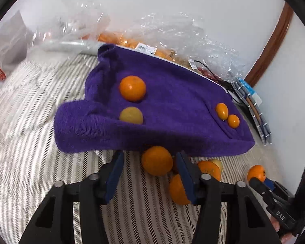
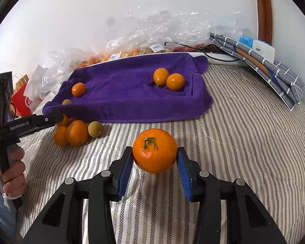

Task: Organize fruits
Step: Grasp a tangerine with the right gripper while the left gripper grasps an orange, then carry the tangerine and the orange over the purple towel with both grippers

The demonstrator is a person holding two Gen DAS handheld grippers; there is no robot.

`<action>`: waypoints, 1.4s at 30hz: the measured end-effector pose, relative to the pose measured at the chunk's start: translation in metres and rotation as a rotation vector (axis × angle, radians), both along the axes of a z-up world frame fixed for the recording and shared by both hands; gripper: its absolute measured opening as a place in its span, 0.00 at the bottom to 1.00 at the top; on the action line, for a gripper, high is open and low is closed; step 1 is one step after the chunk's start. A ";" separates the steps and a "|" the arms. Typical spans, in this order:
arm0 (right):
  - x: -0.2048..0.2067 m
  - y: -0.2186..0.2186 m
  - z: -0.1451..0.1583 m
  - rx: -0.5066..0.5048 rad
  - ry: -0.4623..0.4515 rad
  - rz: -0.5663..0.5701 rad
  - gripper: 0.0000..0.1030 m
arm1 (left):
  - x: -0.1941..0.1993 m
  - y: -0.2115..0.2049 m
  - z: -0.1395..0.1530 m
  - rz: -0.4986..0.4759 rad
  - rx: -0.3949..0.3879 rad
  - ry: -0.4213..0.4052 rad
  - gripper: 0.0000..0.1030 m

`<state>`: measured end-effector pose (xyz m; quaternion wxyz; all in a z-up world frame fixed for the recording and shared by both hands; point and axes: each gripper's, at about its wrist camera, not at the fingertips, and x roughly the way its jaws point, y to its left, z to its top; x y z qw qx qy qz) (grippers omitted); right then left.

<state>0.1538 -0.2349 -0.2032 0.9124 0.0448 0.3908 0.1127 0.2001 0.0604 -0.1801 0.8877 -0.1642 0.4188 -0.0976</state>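
A purple towel [image 1: 172,101] [image 2: 128,89] lies over a tray on a striped bed. On it sit a mandarin [image 1: 132,88], a yellowish fruit [image 1: 131,115] and two kumquats [image 1: 221,110] [image 2: 168,79]. Loose fruits [image 2: 75,132] lie in a pile in front of the towel. My left gripper [image 1: 150,162] is open around an orange [image 1: 157,160] from that pile, its pads apart from the fruit. My right gripper [image 2: 154,156] is shut on a mandarin [image 2: 155,150] with a green stem, held above the bedding.
Clear plastic bags of fruit [image 1: 152,42] [image 2: 132,46] lie behind the towel against the white wall. A grey checked folded cloth [image 2: 260,65] [image 1: 252,105] lies at the right. A red paper bag [image 2: 23,99] stands at the left. A black cable [image 2: 213,50] runs behind the towel.
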 end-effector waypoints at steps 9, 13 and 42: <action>0.000 -0.004 0.000 0.033 -0.003 -0.020 0.42 | -0.005 0.002 -0.004 -0.025 -0.072 0.003 0.30; 0.000 -0.006 -0.001 0.036 -0.003 -0.033 0.42 | -0.013 0.018 0.002 0.047 -0.063 -0.027 0.30; -0.001 -0.009 -0.001 0.050 -0.012 -0.055 0.42 | -0.023 -0.006 0.016 -0.022 0.018 -0.145 0.30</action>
